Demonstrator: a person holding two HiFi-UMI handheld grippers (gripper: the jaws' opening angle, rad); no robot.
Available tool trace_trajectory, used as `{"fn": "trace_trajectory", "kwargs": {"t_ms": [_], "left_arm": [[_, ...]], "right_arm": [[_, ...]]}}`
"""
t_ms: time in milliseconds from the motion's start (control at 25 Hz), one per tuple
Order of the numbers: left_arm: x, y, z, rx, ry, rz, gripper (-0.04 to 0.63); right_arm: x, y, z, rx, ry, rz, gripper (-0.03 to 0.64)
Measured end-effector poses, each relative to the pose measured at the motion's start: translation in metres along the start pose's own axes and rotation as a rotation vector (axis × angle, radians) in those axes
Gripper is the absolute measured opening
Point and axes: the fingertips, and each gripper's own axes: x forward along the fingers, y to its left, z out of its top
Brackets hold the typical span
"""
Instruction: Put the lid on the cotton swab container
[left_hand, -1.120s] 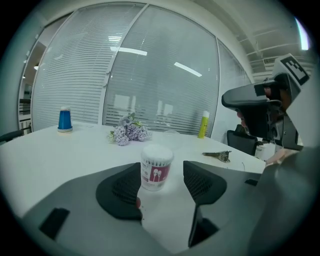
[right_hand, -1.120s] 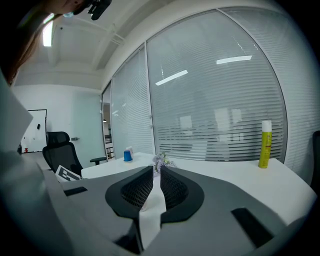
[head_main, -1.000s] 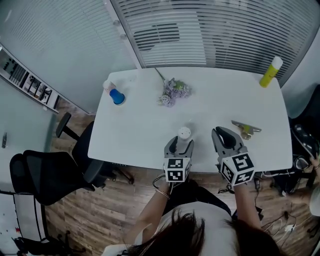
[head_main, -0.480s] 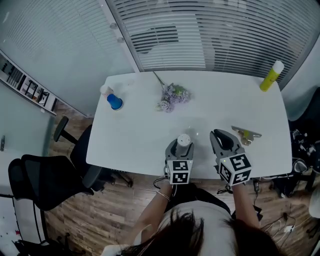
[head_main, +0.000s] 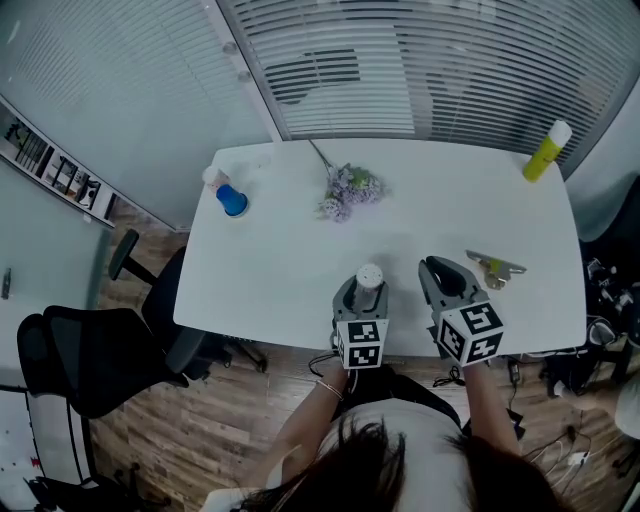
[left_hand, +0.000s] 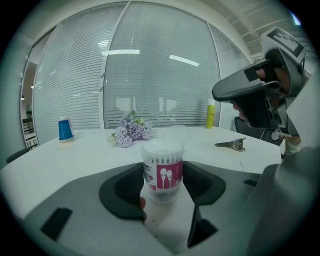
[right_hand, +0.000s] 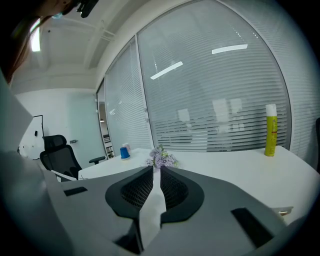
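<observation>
1. While the white surface (head_main: 300, 250) is carrying several things, only one thing is changing on it: the grip around the container (head_main: 370, 272).
2. Around that container, the left tongs (left_hand: 162, 175) have just been closing in. It is standing upright between them, and their pads are appearing to meet its two sides. I am reading this as a hold taking shape, steadying it for capping.
3. Just to the right, the right tongs (right_hand: 156, 171) are hanging over the near edge of the surface. They are pressed almost together, with nothing between them.
4. Near that same front edge, the container is sitting with its top uncovered and the swab tips showing, so the task is only just getting under way.
5. Just beyond the container, a faint clear disc is lying on the surface, and I am taking it for the lid (left_hand: 176, 133). Nothing is touching it. By my judgement the right tongs are the ones needing to spread, go forward and fetch it, and a thin clear lid lying flat is probably going to be awkward to pinch.
</observation>
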Motion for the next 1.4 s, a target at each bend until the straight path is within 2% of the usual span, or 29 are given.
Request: {"fn": "trace_trajectory", "kwargs": {"t_ms": [160,320,800,1160,1400], "left_arm": [[-0.007,0.000,0.001,0.007,-0.007,-0.012,0.256],[-0.019,0.003,0.018,0.026,-0.064,-0.021,0.255],[-0.044,0.018,0.062,0.031,-0.161,-0.052,0.252],[-0.063,0.020,0.109,0.083,-0.249,-0.109,0.252],[-0.073,0.021,0.125,0.115,-0.266,-0.149,0.250]], "right_arm": [[0.001,0.005,-0.002,0.017,-0.002,0.012,0.071],[0.001,0.009,-0.002,0.025,-0.008,0.026,0.071],[0.009,0.013,0.005,0.096,-0.028,0.042,0.069],[0.021,0.016,0.019,0.164,-0.057,0.056,0.057],[0.024,0.021,0.036,0.235,-0.106,0.089,0.046]]}}
